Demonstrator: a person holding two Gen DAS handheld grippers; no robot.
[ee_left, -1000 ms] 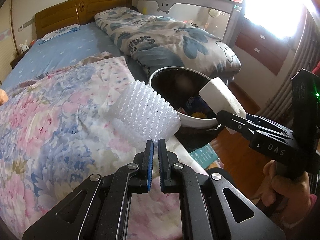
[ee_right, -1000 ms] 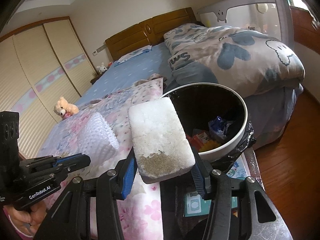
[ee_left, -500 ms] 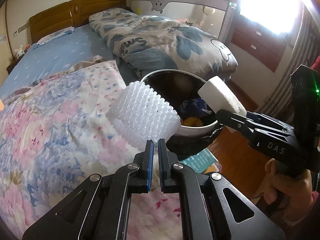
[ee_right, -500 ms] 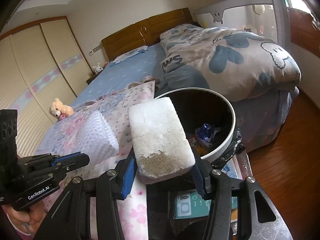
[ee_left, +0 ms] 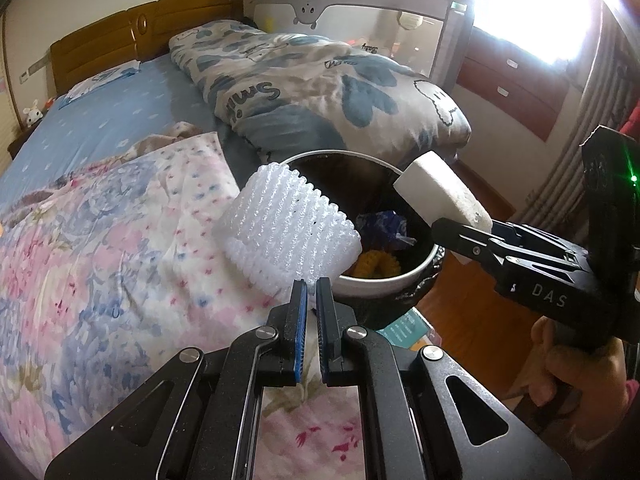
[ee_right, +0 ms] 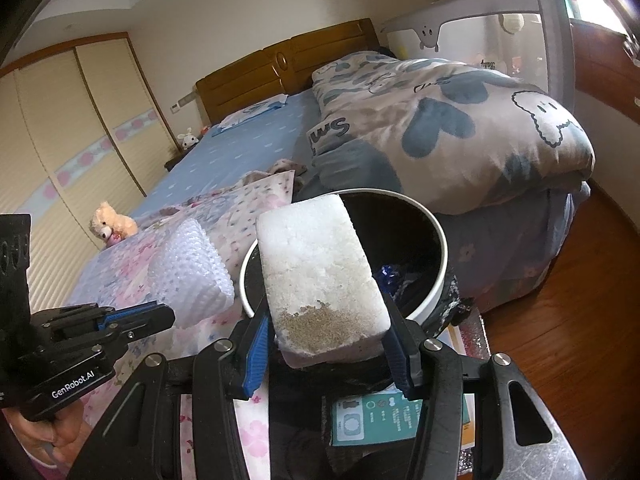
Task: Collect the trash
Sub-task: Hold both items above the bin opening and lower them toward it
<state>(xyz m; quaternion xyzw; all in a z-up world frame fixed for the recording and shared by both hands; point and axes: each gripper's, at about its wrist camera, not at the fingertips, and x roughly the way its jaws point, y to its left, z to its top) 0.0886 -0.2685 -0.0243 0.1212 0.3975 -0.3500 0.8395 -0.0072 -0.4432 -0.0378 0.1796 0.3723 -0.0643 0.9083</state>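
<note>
My left gripper (ee_left: 311, 286) is shut on the edge of a white foam net sleeve (ee_left: 290, 230), held above the bed beside the bin. The sleeve also shows in the right wrist view (ee_right: 192, 276). My right gripper (ee_right: 326, 320) is shut on a white foam block (ee_right: 320, 272) with a dirty brown patch, held just over the near rim of the round white trash bin (ee_right: 438, 292). The block (ee_left: 442, 194) and the right gripper (ee_left: 460, 228) also show in the left wrist view, over the bin's (ee_left: 384, 282) right rim. The bin holds blue and yellow wrappers (ee_left: 380, 240).
A floral quilt (ee_left: 100, 260) covers the near bed. A folded grey-blue duvet (ee_right: 460, 128) lies behind the bin. A teal box (ee_right: 372, 420) lies below the bin. Wooden floor (ee_right: 580, 320) is to the right. A teddy bear (ee_right: 110, 226) sits at the bed's far left.
Both grippers have moved closer to the bin with their loads. The net sleeve now overlaps the bin's left rim in the left wrist view, and the bin's contents show more.
</note>
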